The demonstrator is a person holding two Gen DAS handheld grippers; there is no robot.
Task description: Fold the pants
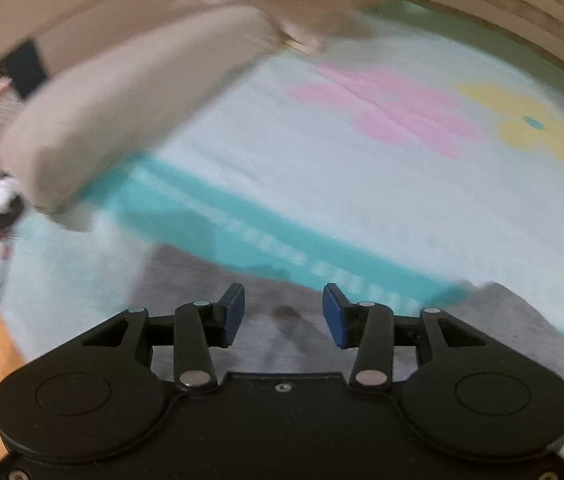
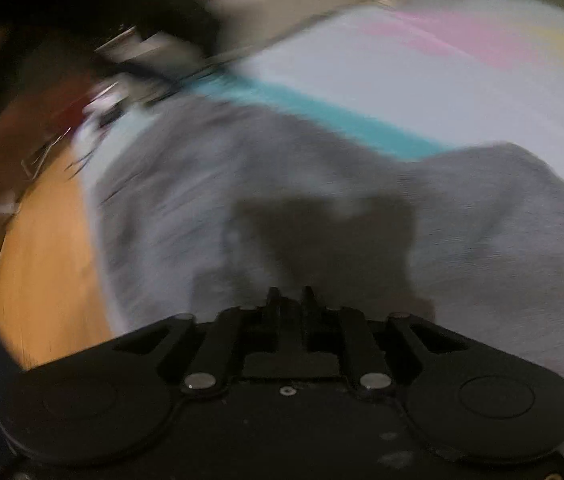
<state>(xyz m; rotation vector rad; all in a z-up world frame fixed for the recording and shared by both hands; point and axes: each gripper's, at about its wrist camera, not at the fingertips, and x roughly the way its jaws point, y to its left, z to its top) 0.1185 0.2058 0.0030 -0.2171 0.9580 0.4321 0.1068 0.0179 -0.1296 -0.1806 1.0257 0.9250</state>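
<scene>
**A:** Grey fabric — the pants [image 1: 273, 332] — lies right under and ahead of the left hand-held gripper [image 1: 284, 316], spread on a pale blanket [image 1: 322, 184] with a teal stripe [image 1: 217, 216] and pink and yellow flowers. Its blue pads [image 1: 334, 316] stand well apart with nothing between them, so that one is released and holds no cloth.

**B:** And the right hand-held gripper [image 2: 290, 294]?

**A:** Its fingers sit close together, only a narrow slot between the tips. I see no cloth pinched there, but the view is badly smeared, so I cannot tell whether it is quite shut. The pants [image 2: 482, 216] fill the space just ahead of it, bunched into a rounded hump to its right, with the teal stripe [image 2: 322, 116] beyond.

**B:** What could go wrong from here?

**A:** In my judgement, the hump — if a fold is made over it, the crease would come out crooked and thick. With neither hand-held gripper visibly gripping, an edge could be missed, or only the top layer pinched, so the lower layer stays behind. A grip taken too deep might catch the blanket along with the pants and drag it.

**B:** Anything nearby to mind?

**A:** A beige cushion [image 1: 121, 112] lies well ahead and to the left of the left hand-held gripper, and the blanket's edge meets bare wooden floor [image 2: 49, 248] on the left — cloth swung that way could slide off.
</scene>
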